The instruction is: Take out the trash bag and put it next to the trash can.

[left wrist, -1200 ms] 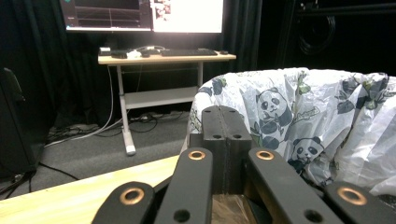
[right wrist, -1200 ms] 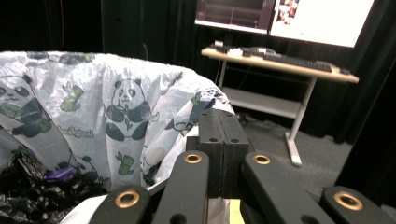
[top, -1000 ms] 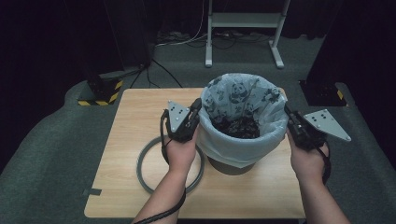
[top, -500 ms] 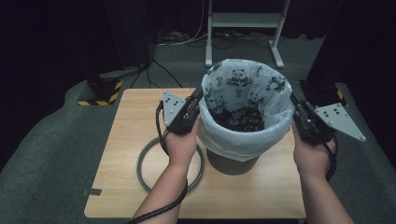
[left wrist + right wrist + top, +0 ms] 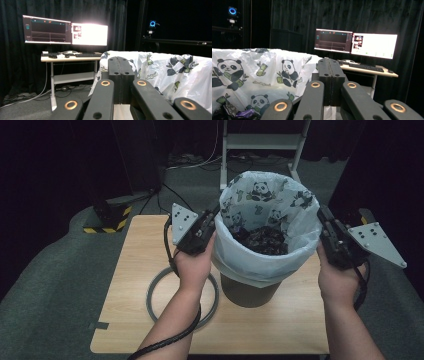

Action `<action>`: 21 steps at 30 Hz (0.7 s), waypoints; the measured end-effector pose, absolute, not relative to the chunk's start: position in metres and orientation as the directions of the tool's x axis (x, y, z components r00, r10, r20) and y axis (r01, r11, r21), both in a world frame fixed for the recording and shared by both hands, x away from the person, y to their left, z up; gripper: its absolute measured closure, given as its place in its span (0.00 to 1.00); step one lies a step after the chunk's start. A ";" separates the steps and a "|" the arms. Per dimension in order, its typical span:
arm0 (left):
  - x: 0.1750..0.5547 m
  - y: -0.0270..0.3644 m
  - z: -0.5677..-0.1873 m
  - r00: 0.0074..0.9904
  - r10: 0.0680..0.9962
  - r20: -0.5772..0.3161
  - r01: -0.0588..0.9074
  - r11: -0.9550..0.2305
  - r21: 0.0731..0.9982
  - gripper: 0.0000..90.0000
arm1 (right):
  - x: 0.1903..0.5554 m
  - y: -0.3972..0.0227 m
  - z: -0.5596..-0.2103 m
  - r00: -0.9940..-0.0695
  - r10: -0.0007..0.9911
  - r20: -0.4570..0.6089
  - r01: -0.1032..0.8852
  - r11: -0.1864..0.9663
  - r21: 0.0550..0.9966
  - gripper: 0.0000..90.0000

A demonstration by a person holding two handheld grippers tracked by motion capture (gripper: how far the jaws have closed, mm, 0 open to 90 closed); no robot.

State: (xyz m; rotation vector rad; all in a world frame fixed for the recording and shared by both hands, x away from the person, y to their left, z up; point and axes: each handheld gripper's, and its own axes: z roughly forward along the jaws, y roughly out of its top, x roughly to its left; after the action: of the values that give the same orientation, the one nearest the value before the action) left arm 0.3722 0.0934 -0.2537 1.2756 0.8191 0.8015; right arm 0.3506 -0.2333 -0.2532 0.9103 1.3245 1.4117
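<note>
The panda-print bag [image 5: 270,215] stands in its bin [image 5: 248,292] mid-bench [image 5: 135,250]. Left claw [image 5: 212,222] pinches its rim at nine o'clock, right claw [image 5: 322,220] at three; both are equally near.

A brown round bin [image 5: 249,292] stands on the light wooden table [image 5: 135,270], toward its right half. A white panda-printed plastic bag [image 5: 265,265] sits in the bin, its rim folded out over the top, and dark crumpled rubbish [image 5: 262,239] lies inside the bag. The left gripper [image 5: 212,222] sits at the bag's left rim, the right gripper [image 5: 322,222] at its right rim. A grey flat ring [image 5: 152,295] lies on the table left of the bin. Behind the table stands a white metal stand [image 5: 260,142]; off its far left corner, a black box with yellow stripes [image 5: 107,215] lies on the floor.
</note>
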 end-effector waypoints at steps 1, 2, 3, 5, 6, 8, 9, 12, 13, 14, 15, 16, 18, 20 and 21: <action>0.372 0.094 -0.252 0.491 0.868 -0.079 -0.058 0.123 0.991 1.00 | 0.350 -0.233 -0.251 -0.261 0.961 -0.087 -0.155 0.047 0.987 1.00; 0.372 0.094 -0.250 0.491 0.867 -0.079 -0.060 0.124 0.990 1.00 | 0.350 -0.232 -0.249 -0.262 0.961 -0.086 -0.160 0.045 0.986 1.00; 0.372 0.094 -0.248 0.492 0.867 -0.079 -0.063 0.126 0.990 1.00 | 0.349 -0.232 -0.246 -0.263 0.961 -0.084 -0.165 0.041 0.986 1.00; 0.372 0.094 -0.244 0.496 0.865 -0.074 -0.067 0.123 0.990 1.00 | 0.348 -0.230 -0.241 -0.264 0.961 -0.084 -0.177 0.037 0.984 1.00; 0.371 0.094 -0.243 0.496 0.866 -0.071 -0.071 0.122 0.990 1.00 | 0.347 -0.230 -0.238 -0.265 0.960 -0.085 -0.184 0.036 0.982 1.00; 0.371 0.095 -0.241 0.496 0.866 -0.070 -0.075 0.123 0.990 1.00 | 0.345 -0.228 -0.231 -0.268 0.960 -0.086 -0.198 0.033 0.980 1.00; 0.371 0.096 -0.240 0.495 0.866 -0.076 -0.076 0.130 0.989 1.00 | 0.344 -0.227 -0.228 -0.270 0.959 -0.089 -0.206 0.033 0.978 1.00; 0.370 0.099 -0.241 0.496 0.865 -0.079 -0.075 0.133 0.988 1.00 | 0.341 -0.222 -0.220 -0.276 0.956 -0.095 -0.228 0.031 0.973 1.00; 0.370 0.100 -0.242 0.496 0.865 -0.080 -0.073 0.133 0.988 1.00 | 0.340 -0.220 -0.217 -0.281 0.955 -0.096 -0.233 0.029 0.972 1.00; 0.369 0.101 -0.244 0.498 0.863 -0.085 -0.068 0.137 0.988 1.00 | 0.339 -0.218 -0.216 -0.287 0.953 -0.096 -0.236 0.027 0.971 1.00; 0.369 0.102 -0.246 0.497 0.863 -0.084 -0.064 0.133 0.989 1.00 | 0.337 -0.215 -0.215 -0.294 0.951 -0.096 -0.238 0.025 0.971 1.00; 0.369 0.103 -0.249 0.497 0.863 -0.086 -0.061 0.133 0.989 1.00 | 0.336 -0.212 -0.216 -0.302 0.948 -0.097 -0.240 0.023 0.971 1.00; 0.369 0.104 -0.254 0.497 0.863 -0.091 -0.049 0.132 0.990 1.00 | 0.333 -0.203 -0.217 -0.320 0.942 -0.101 -0.239 0.023 0.971 1.00; 0.369 0.105 -0.260 0.496 0.863 -0.096 -0.036 0.131 0.991 1.00 | 0.330 -0.193 -0.221 -0.343 0.934 -0.101 -0.237 0.018 0.971 1.00; 0.369 0.106 -0.263 0.497 0.862 -0.098 -0.027 0.128 0.991 1.00 | 0.329 -0.187 -0.223 -0.356 0.929 -0.104 -0.236 0.018 0.972 1.00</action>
State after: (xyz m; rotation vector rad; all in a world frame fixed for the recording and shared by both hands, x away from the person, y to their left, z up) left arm 0.3691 0.1062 -0.2631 1.2836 0.8364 0.7708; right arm 0.3288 -0.1867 -0.2229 0.7889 1.3217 1.5270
